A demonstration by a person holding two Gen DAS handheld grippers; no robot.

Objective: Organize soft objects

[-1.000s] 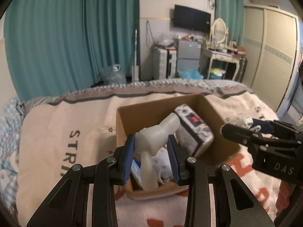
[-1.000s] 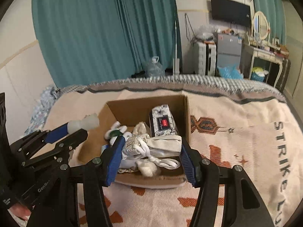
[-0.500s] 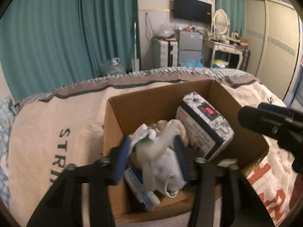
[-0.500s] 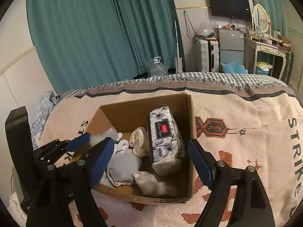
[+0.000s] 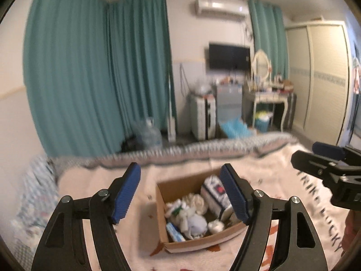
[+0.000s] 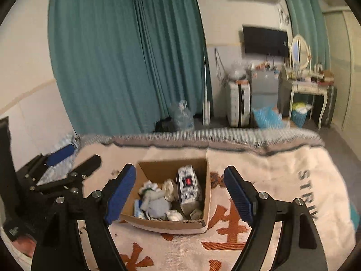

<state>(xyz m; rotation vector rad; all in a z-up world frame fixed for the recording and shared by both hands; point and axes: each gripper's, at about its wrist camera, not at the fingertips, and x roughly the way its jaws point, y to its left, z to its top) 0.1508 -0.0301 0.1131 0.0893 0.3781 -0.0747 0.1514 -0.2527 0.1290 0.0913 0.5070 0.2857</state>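
**Kid:** Where are the soft things?

**Me:** They are in the box (image 6: 171, 203). It sits on the blanket (image 6: 270, 180) on the bed. I can see a bunch of white socks (image 6: 150, 192), a pale blue soft lump (image 6: 159, 206), and a tall pack of tissues (image 6: 188, 186) leaning at the right side of the box. A little blue and white packet (image 5: 174, 232) lies by the left wall inside.

**Kid:** Are you holding anything?

**Me:** No. My left gripper (image 5: 182, 194) is spread wide with nothing in it. My right gripper (image 6: 180, 194) is spread wide too, also with nothing in it. Both hang above the box and do not touch it. The left one sits off to the left of the box, and the right one off to the right.

**Kid:** So are you done?

**Me:** I think the putting-in part is about done. I see no loose soft thing on the blanket near the box, but the pictures are a bit blurry.

**Kid:** What comes next?

**Me:** I would look around the bed for anything left out. If there is something, I must go down slow, pinch it softly, and lift it over the box wall.
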